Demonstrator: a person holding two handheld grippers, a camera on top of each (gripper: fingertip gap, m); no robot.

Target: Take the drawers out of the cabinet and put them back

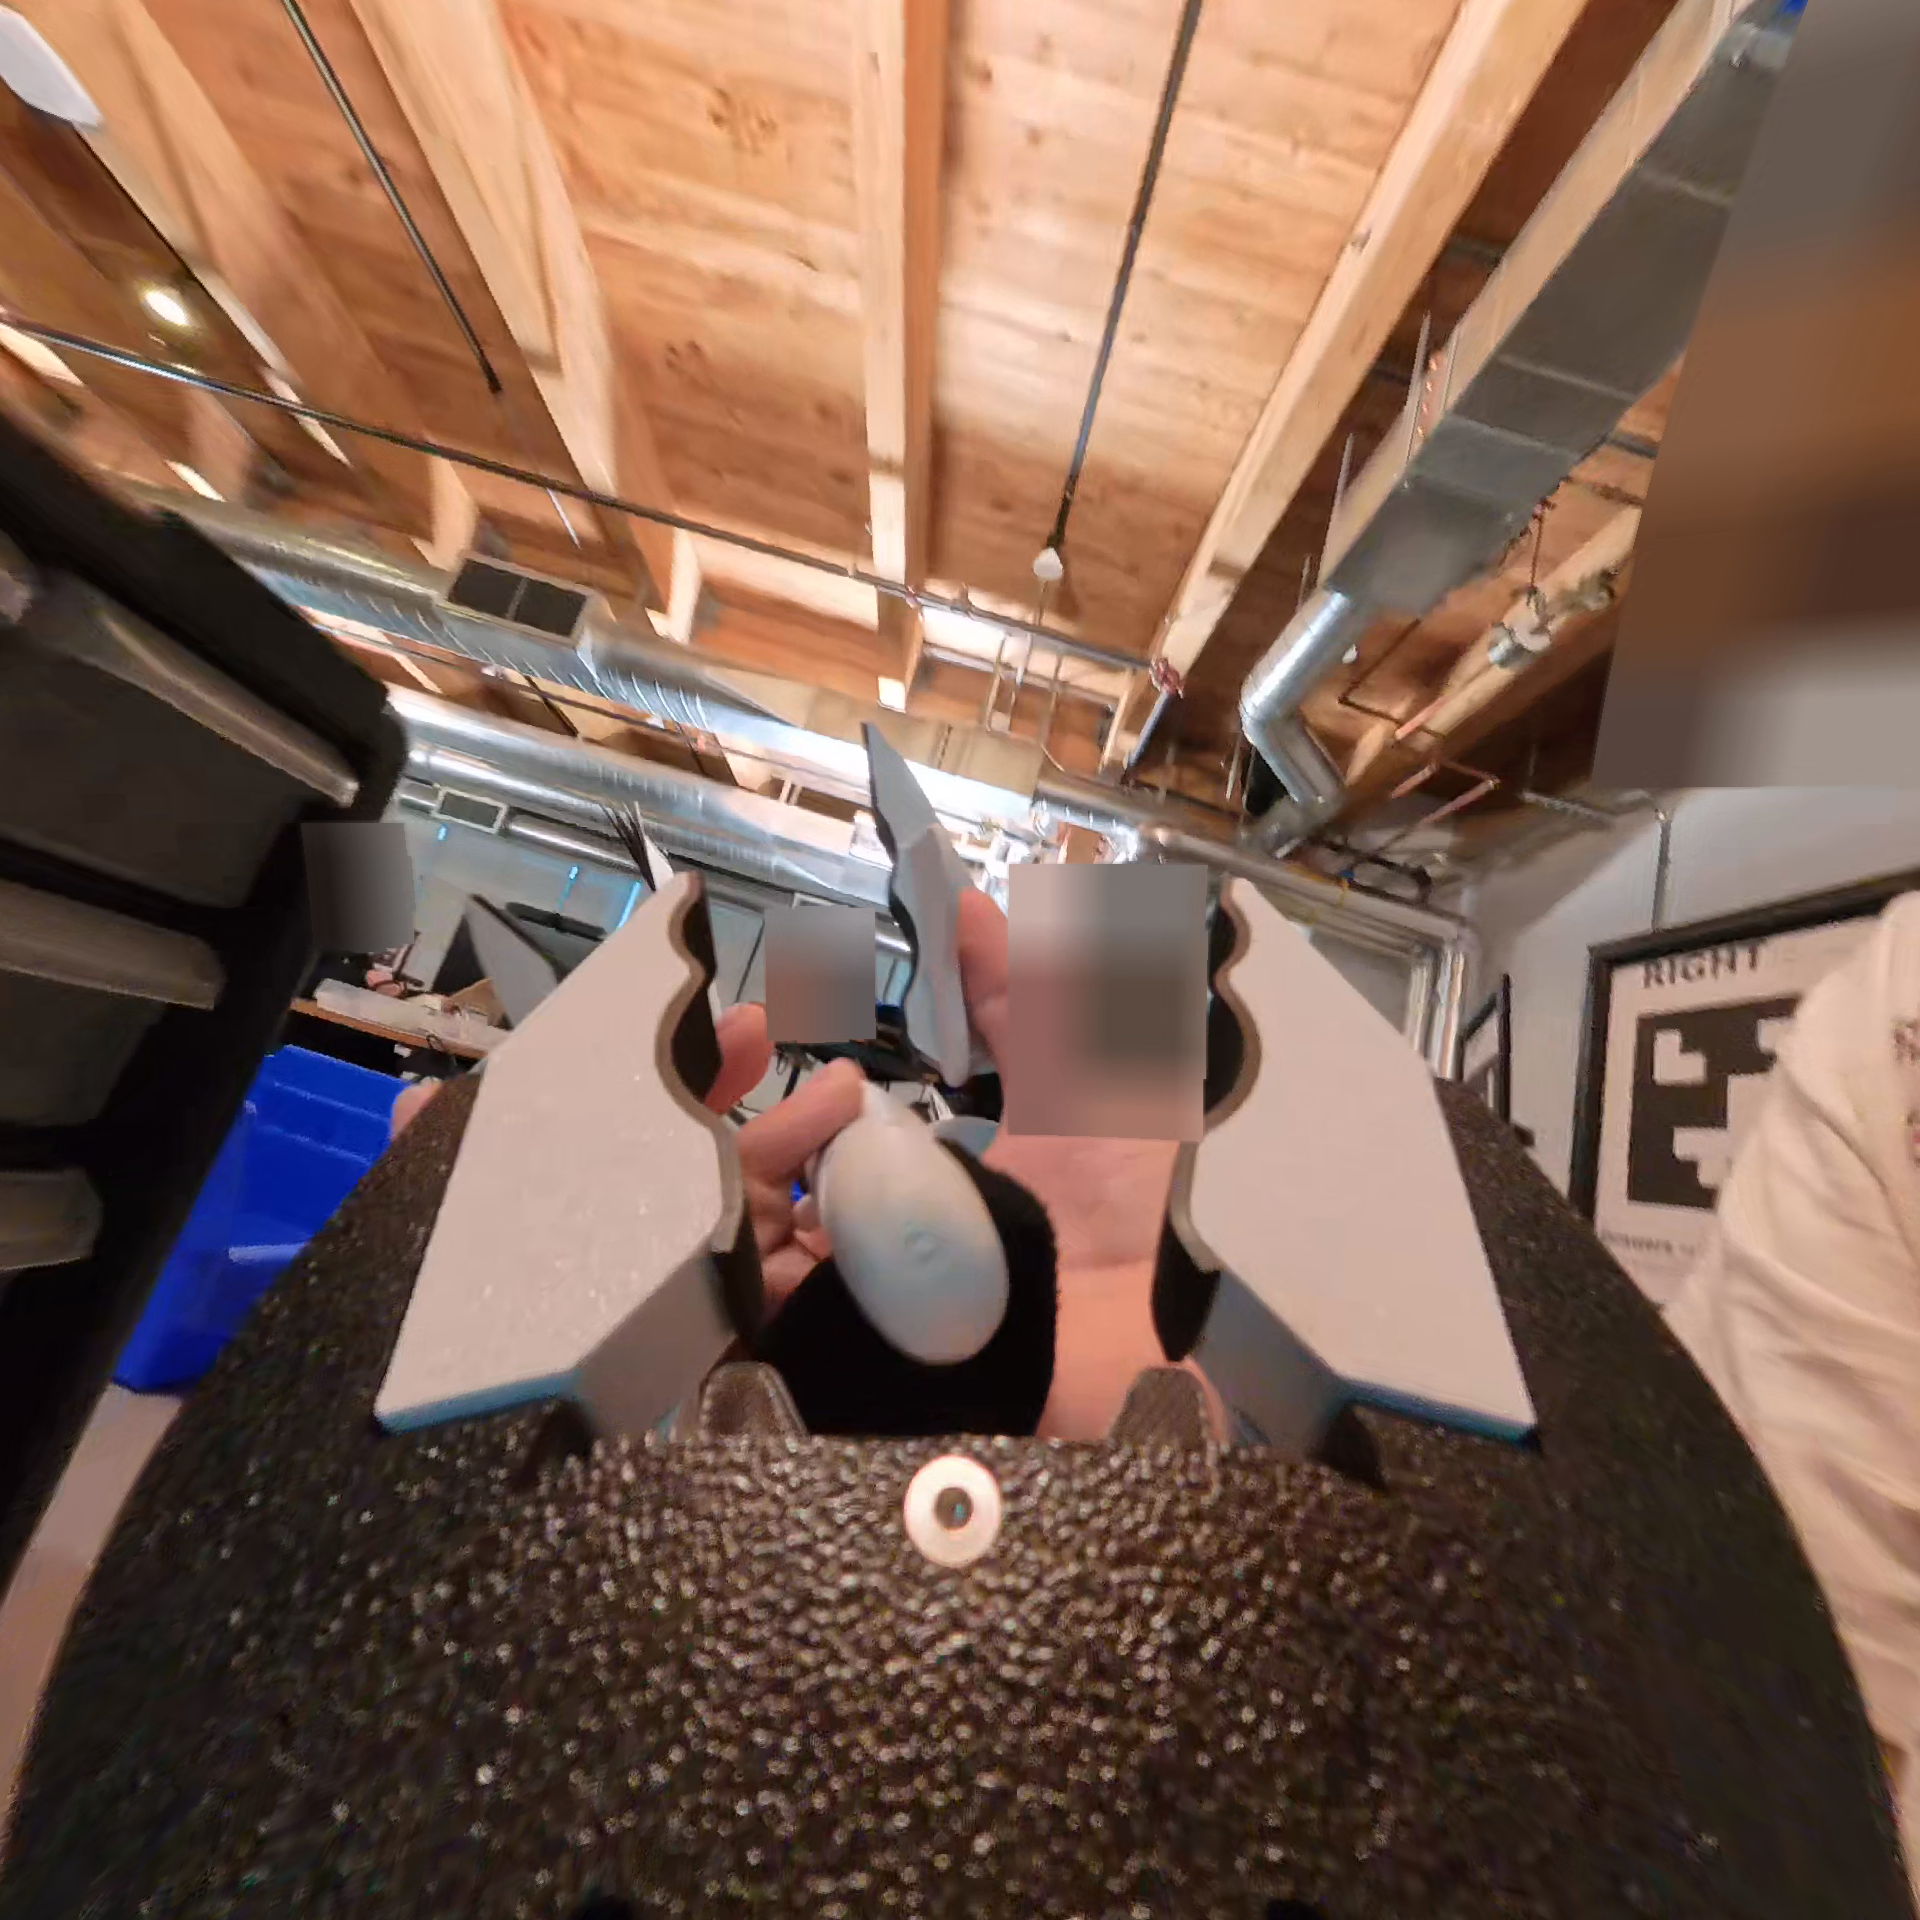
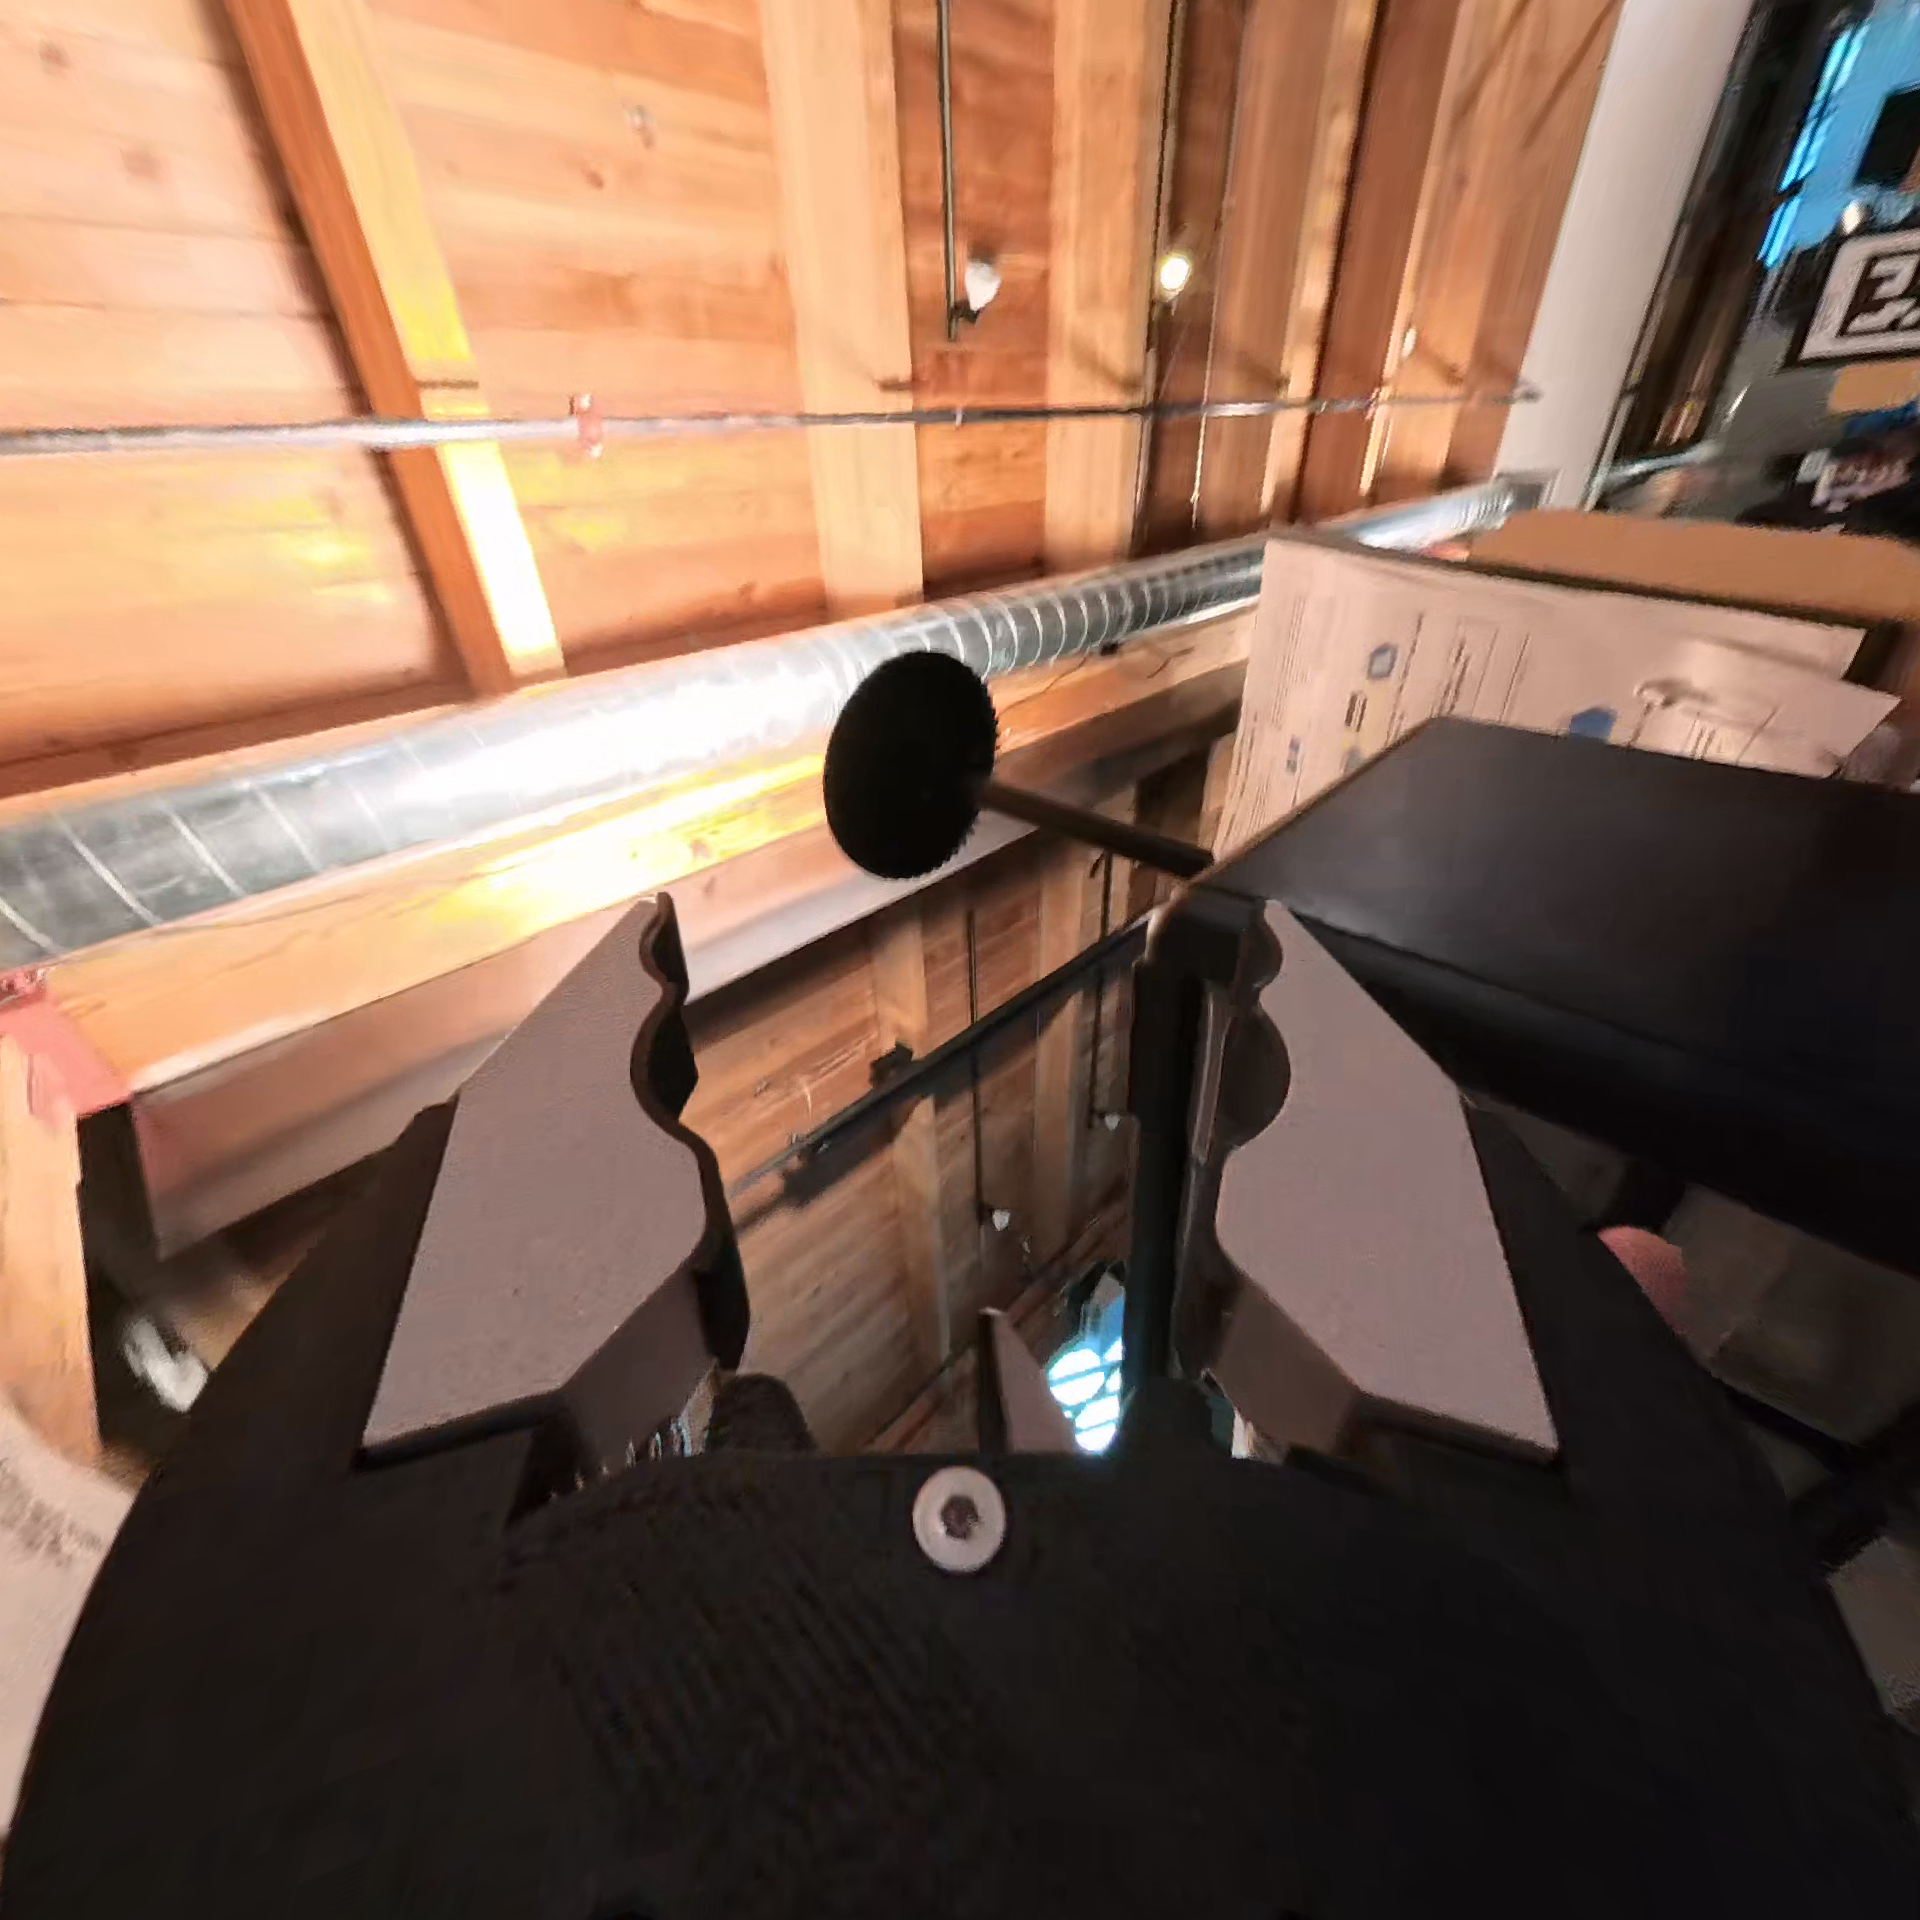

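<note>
Both grippers point up toward the wooden ceiling. My left gripper point(image 1: 961, 904) is open and empty. A black cabinet point(image 1: 208, 603) with grey drawers point(image 1: 125, 769) stands at the left edge of the left wrist view, apart from the fingers. Straight ahead a hand point(image 1: 1101, 1195) holds the other gripper by its pale handle point(image 1: 914, 1247). My right gripper point(image 2: 966, 920) is open and empty. The black cabinet point(image 2: 1558, 883) lies just beyond its right finger. Whether that finger touches it is unclear. No drawer is held.
A blue bin point(image 1: 281, 1195) sits low on the left. A white sleeve point(image 1: 1829, 1299) and a framed marker board point(image 1: 1683, 1091) are on the right. A black round disc on a rod point(image 2: 904, 769) sticks out from the cabinet. A cardboard box point(image 2: 1455, 644) stands behind it, below a metal duct point(image 2: 520, 758).
</note>
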